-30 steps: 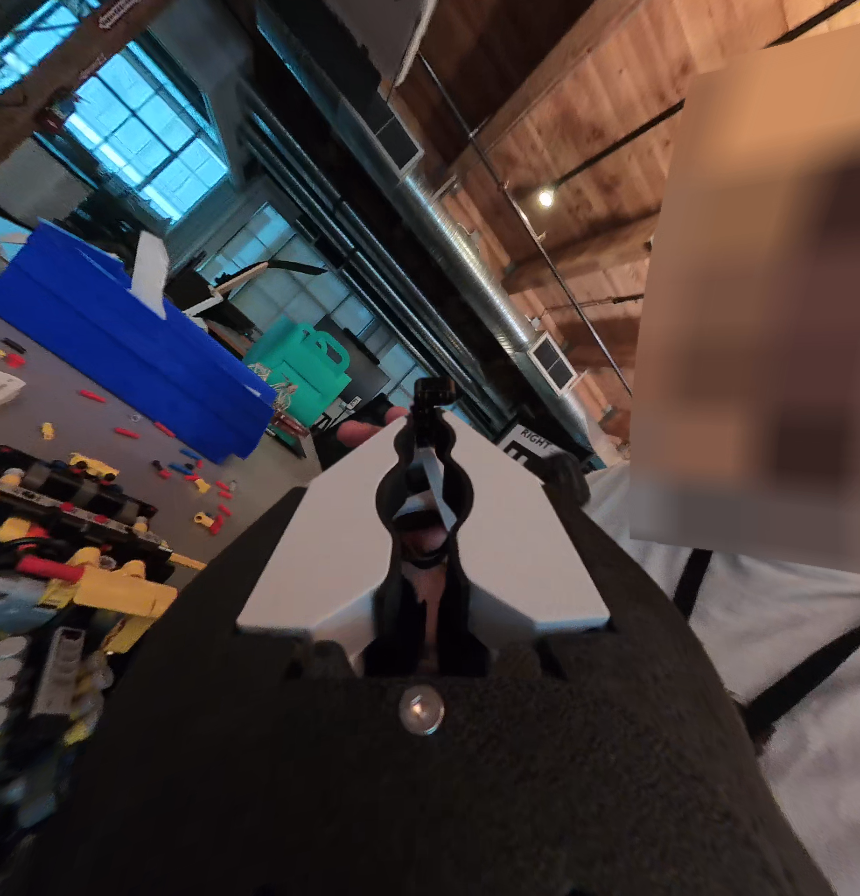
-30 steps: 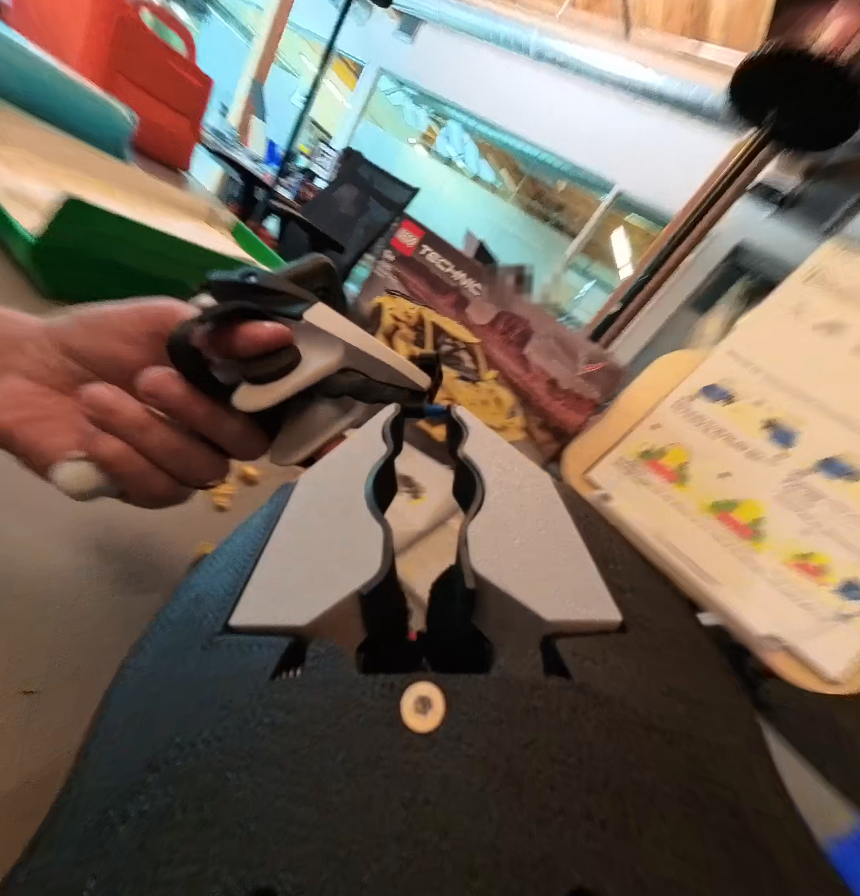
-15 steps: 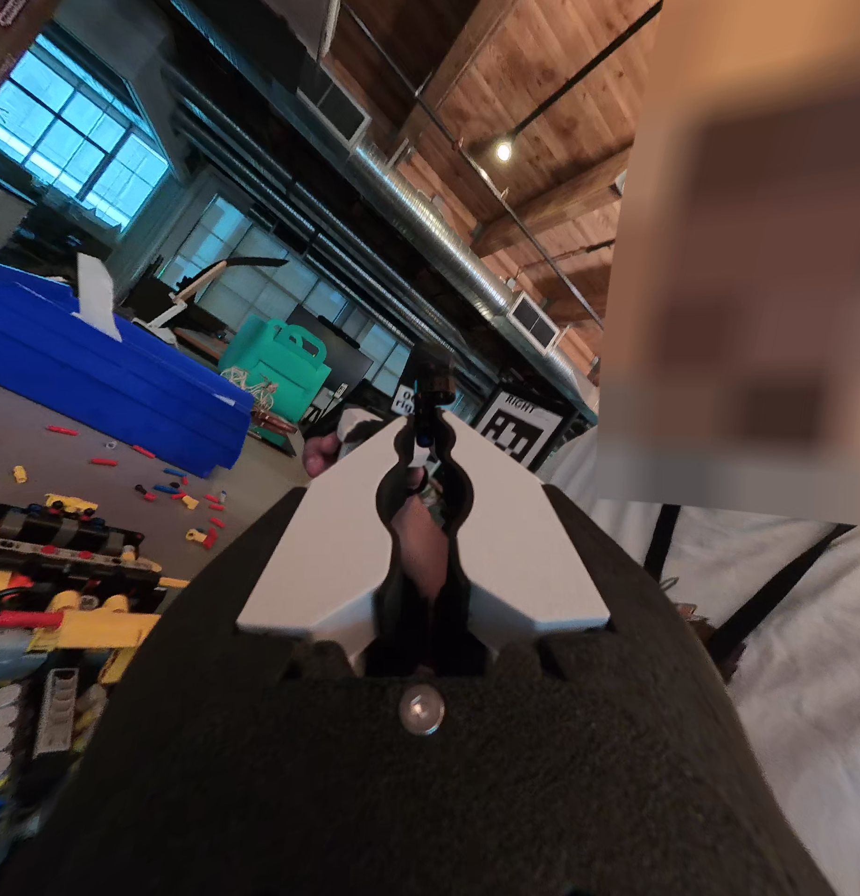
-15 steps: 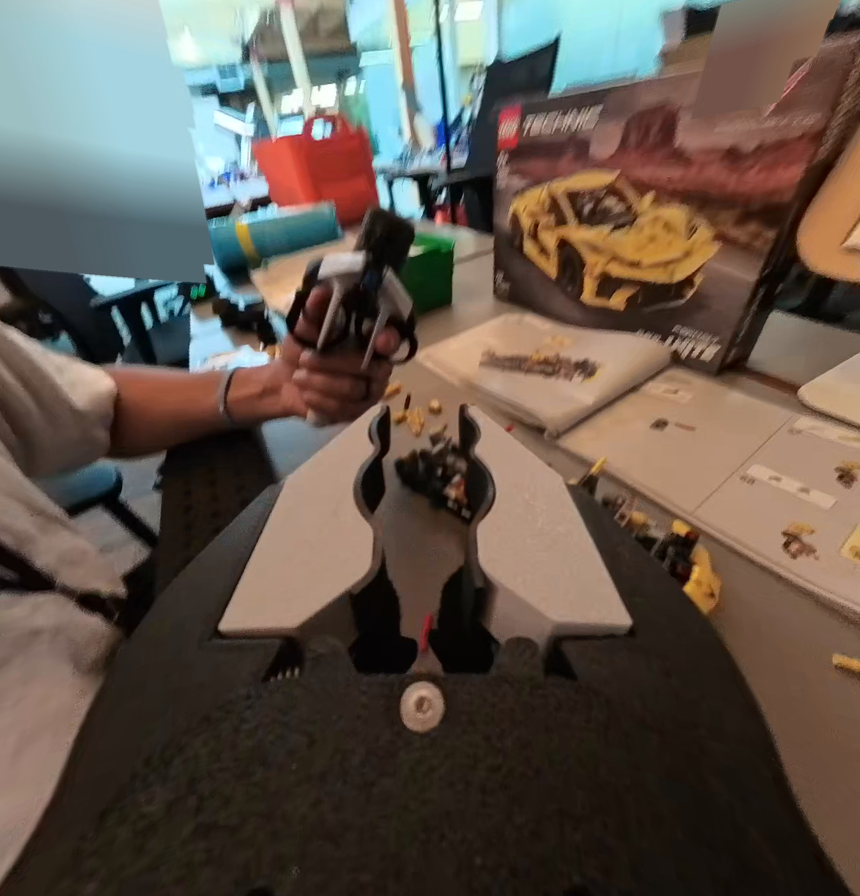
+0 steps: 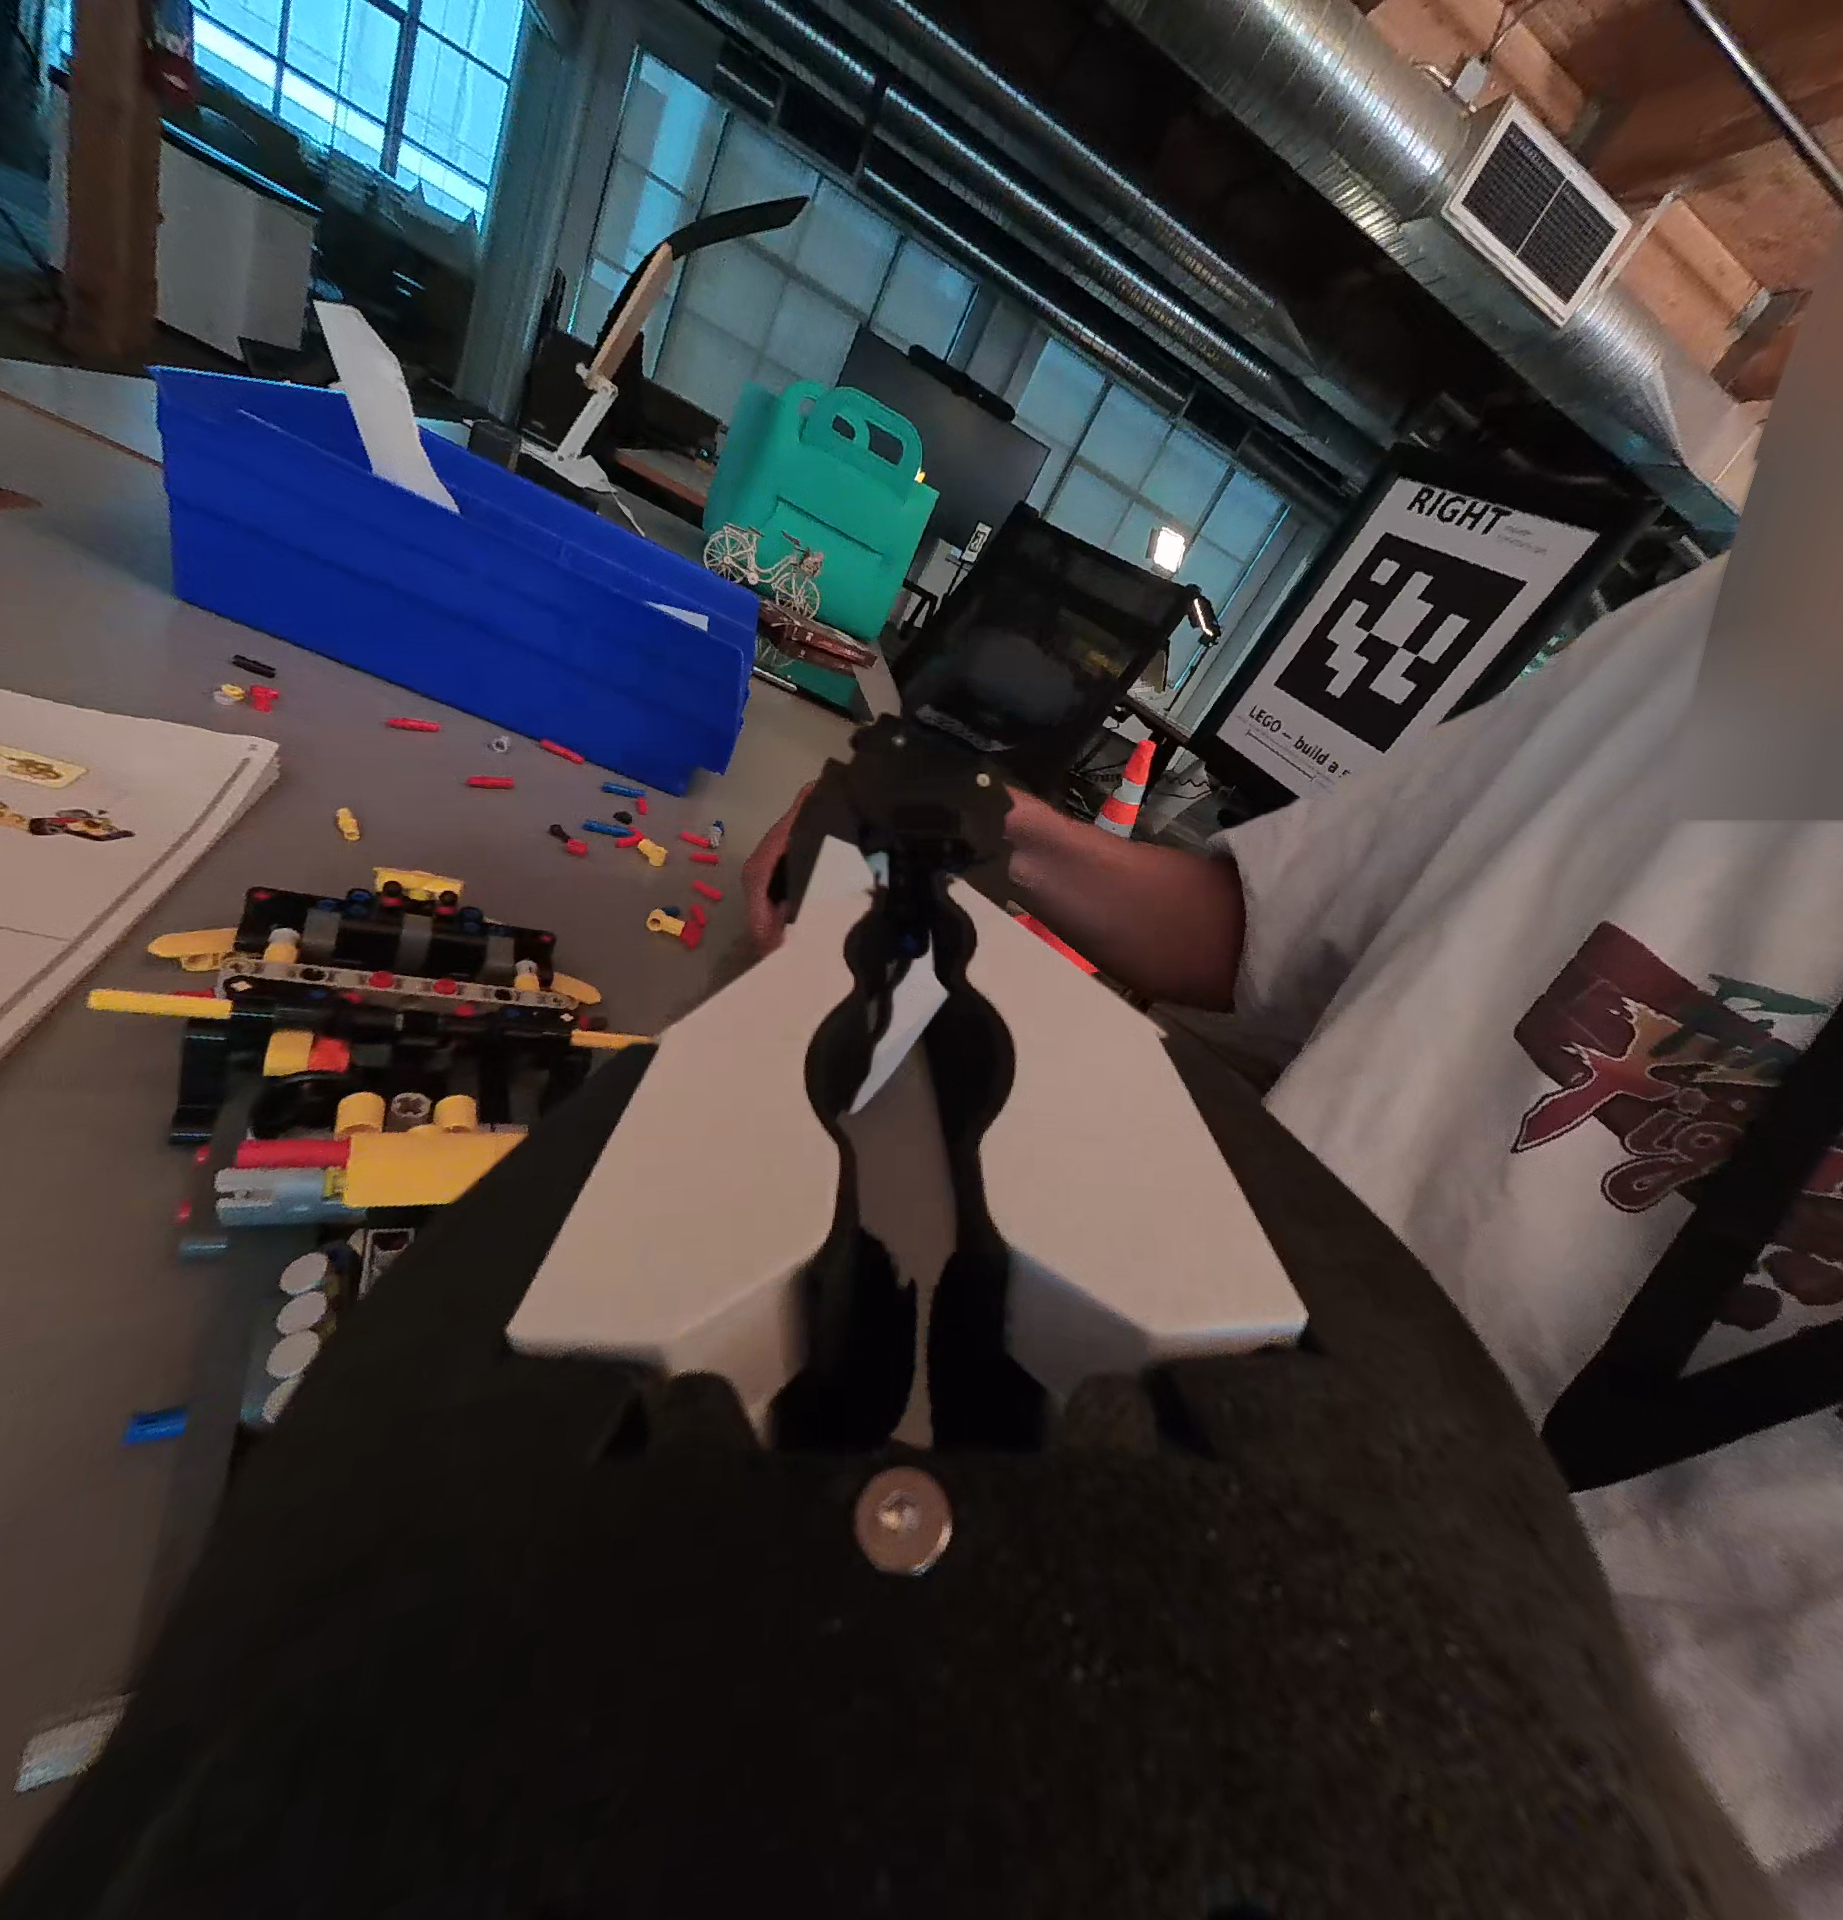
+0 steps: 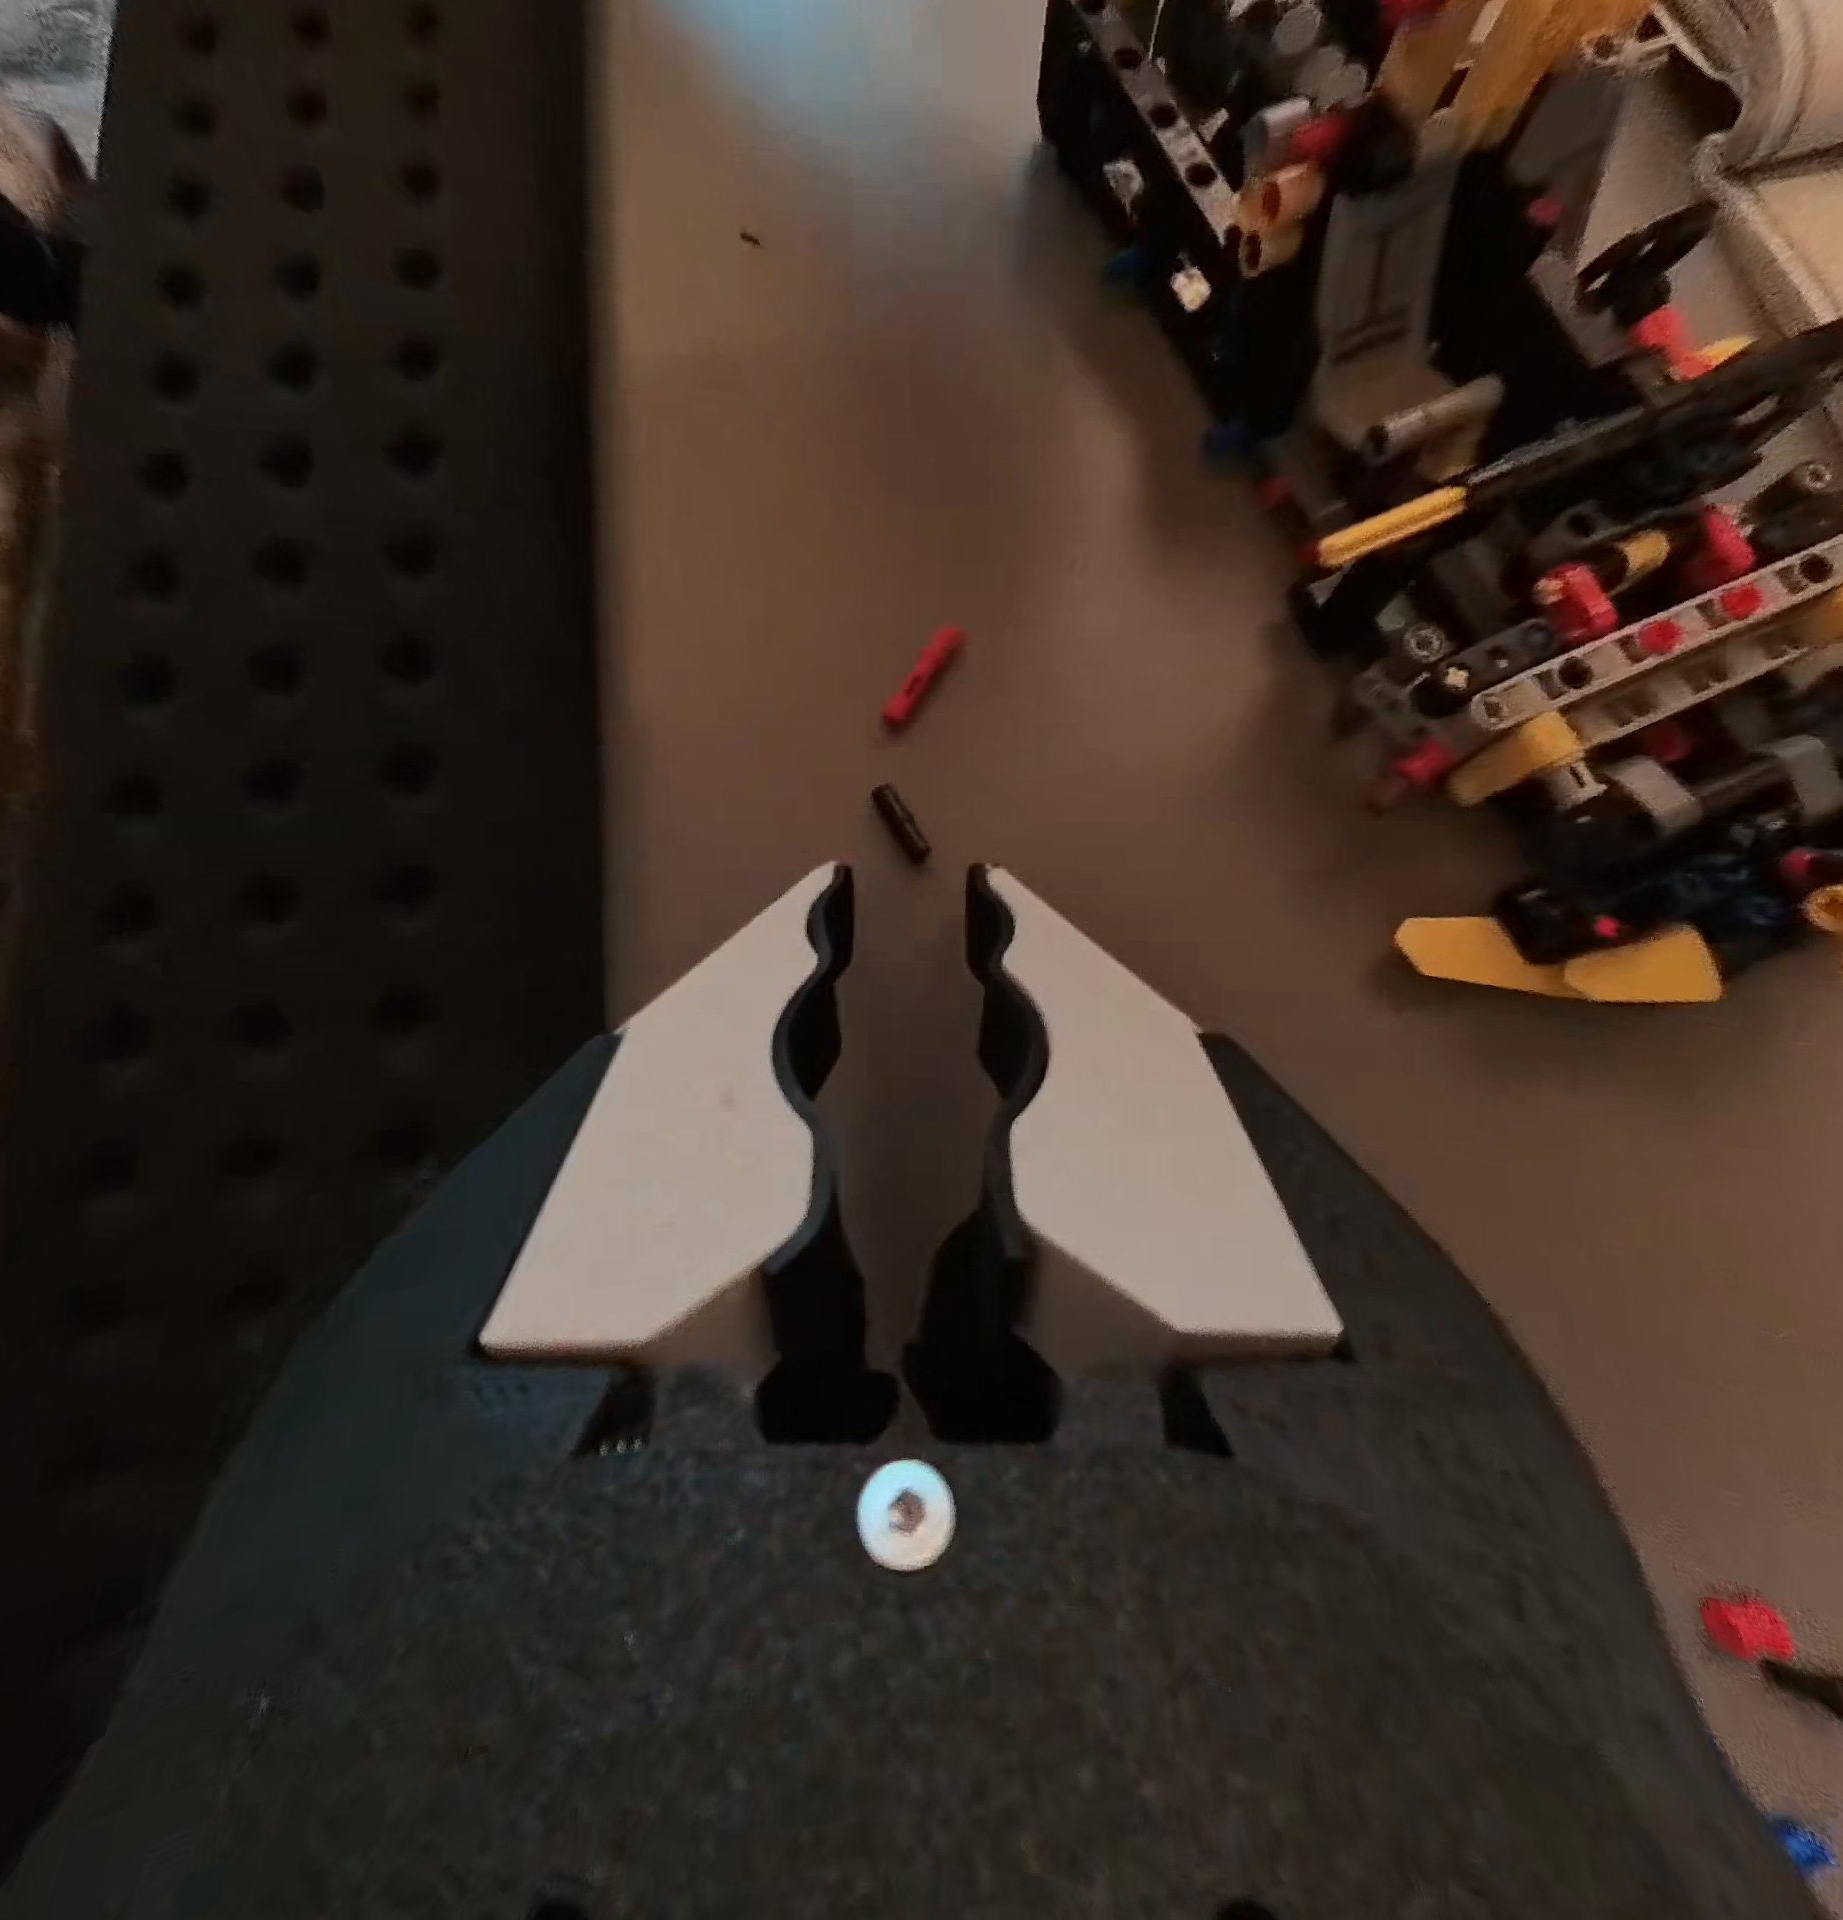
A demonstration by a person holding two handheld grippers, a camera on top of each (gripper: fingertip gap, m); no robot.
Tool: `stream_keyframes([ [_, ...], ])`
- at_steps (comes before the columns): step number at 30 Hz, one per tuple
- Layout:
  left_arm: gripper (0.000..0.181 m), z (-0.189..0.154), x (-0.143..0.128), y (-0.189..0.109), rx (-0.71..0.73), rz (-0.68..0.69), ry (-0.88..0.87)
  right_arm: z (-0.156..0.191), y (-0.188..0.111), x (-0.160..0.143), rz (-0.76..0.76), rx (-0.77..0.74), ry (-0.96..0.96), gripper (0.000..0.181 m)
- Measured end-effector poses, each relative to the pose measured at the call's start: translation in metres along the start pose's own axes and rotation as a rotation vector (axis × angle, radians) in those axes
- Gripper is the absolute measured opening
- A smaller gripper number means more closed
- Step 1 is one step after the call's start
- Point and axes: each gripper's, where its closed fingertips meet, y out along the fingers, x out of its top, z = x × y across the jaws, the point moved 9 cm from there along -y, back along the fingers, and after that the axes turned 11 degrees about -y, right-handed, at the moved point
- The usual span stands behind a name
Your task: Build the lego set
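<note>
Right gripper (image 6: 906,871) swung down over table; black pin (image 6: 900,822) just beyond parted fingers

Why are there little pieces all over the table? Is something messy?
Yes, a bit. Small red, blue and yellow lego pins lie scattered loose on the grey table beside the half-built car. A black pin and a red pin lie just ahead of the open right hand-held gripper.

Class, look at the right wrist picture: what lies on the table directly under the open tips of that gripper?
Beneath the right gripper, jaws apart, a small black pin lies on the grey table, with a red pin beyond it. The gripper's body hides whatever sits nearer.
</note>
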Motion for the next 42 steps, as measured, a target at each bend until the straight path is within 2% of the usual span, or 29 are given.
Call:
stream_keyframes([
  [5, 0.007, -0.002, 0.001, 0.000, -0.016, -0.002, 0.000, -0.004, 0.008, 0.002, -0.015, 0.057, -0.051, 0.018],
  [10, 0.007, -0.004, 0.000, 0.001, -0.024, 0.005, 0.004, -0.005, 0.011, 0.003, -0.029, 0.040, -0.091, 0.005],
  [12, 0.007, -0.005, 0.000, 0.002, -0.023, 0.011, 0.009, -0.006, 0.008, 0.005, 0.020, 0.044, -0.089, 0.004],
  [14, 0.007, -0.005, -0.001, 0.002, -0.027, 0.008, 0.006, -0.009, -0.004, 0.011, 0.117, 0.028, -0.068, 0.004],
  [17, 0.007, -0.005, 0.000, 0.002, -0.029, 0.004, 0.003, -0.015, -0.037, 0.014, 0.449, 0.050, 0.088, 0.003],
  [19, 0.007, -0.006, 0.000, 0.002, -0.032, 0.002, 0.003, -0.013, -0.056, 0.004, 0.723, 0.101, 0.235, 0.003],
  [21, 0.007, -0.008, 0.001, 0.002, -0.036, -0.002, 0.009, -0.013, -0.069, -0.011, 0.953, 0.103, 0.293, 0.003],
  [26, 0.007, -0.011, 0.002, 0.002, -0.037, -0.010, 0.022, -0.008, -0.074, -0.042, 1.277, 0.183, 0.359, 0.004],
  [29, 0.007, -0.013, 0.004, 0.001, -0.039, -0.016, 0.024, -0.011, -0.076, -0.053, 1.380, 0.182, 0.399, 0.004],
  [34, 0.007, -0.014, 0.004, 0.002, -0.043, -0.014, 0.027, -0.016, -0.075, -0.063, 1.469, 0.191, 0.431, 0.003],
  [42, 0.007, -0.015, 0.003, 0.003, -0.047, -0.011, 0.032, -0.019, -0.073, -0.068, 1.466, 0.212, 0.421, 0.003],
])
